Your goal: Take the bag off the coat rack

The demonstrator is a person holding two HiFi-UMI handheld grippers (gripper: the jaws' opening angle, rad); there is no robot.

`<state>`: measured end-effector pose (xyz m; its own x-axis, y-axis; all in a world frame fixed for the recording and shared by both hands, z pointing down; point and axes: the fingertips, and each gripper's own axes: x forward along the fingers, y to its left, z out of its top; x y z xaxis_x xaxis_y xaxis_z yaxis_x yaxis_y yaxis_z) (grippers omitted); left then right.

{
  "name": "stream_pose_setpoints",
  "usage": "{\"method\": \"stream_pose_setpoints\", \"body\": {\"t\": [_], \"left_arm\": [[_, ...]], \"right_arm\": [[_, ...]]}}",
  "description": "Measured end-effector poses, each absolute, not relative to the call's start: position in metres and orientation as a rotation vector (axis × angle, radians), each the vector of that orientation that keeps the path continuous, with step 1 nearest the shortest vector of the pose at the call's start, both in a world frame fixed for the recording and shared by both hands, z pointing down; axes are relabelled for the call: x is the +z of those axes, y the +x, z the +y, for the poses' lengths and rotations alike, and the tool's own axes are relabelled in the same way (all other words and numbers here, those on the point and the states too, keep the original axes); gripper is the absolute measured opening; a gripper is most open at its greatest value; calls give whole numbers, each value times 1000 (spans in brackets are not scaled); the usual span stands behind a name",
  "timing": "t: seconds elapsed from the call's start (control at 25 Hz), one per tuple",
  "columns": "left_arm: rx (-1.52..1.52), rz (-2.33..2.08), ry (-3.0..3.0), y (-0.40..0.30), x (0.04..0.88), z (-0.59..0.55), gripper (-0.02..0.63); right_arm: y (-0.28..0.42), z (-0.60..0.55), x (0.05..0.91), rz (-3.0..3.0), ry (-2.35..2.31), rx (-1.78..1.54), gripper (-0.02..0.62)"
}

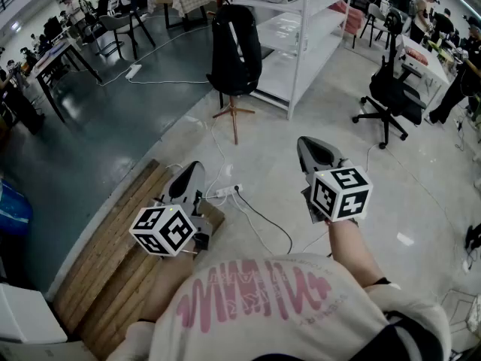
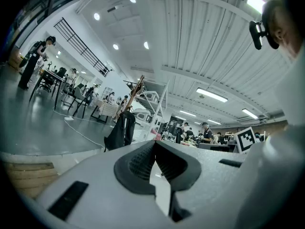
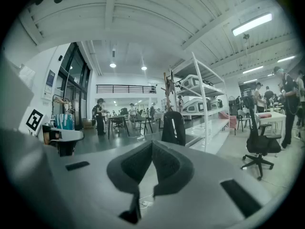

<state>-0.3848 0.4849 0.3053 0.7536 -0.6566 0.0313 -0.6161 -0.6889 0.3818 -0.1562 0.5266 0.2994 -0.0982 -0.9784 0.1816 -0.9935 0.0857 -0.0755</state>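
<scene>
A black backpack (image 1: 234,47) hangs on a wooden coat rack (image 1: 234,116) that stands on the concrete floor well ahead of me. In the head view both grippers are held low and near my body, pointing toward the rack and far short of it. My left gripper (image 1: 196,167) has its jaws together with nothing in them, and so does my right gripper (image 1: 304,143). The left gripper view shows the backpack (image 2: 121,131) small and distant above the closed left gripper (image 2: 155,146). In the right gripper view the backpack (image 3: 173,128) hangs straight ahead beyond the closed right gripper (image 3: 152,146).
A white shelving unit (image 1: 301,43) stands just right of the rack. A black office chair (image 1: 389,90) is further right. A power strip (image 1: 225,192) with a cable lies on the floor between me and the rack. A wooden platform (image 1: 105,262) is at my left. Tables and people fill the background.
</scene>
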Motion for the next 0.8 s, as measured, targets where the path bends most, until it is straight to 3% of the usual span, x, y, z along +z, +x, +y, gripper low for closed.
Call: {"method": "stream_pose_setpoints", "body": {"t": [0.8], "left_arm": [[-156,-1040,2539,-356,332,467,3]], "right_arm": [[-104,502,326,-2269,2031,341,6]]}}
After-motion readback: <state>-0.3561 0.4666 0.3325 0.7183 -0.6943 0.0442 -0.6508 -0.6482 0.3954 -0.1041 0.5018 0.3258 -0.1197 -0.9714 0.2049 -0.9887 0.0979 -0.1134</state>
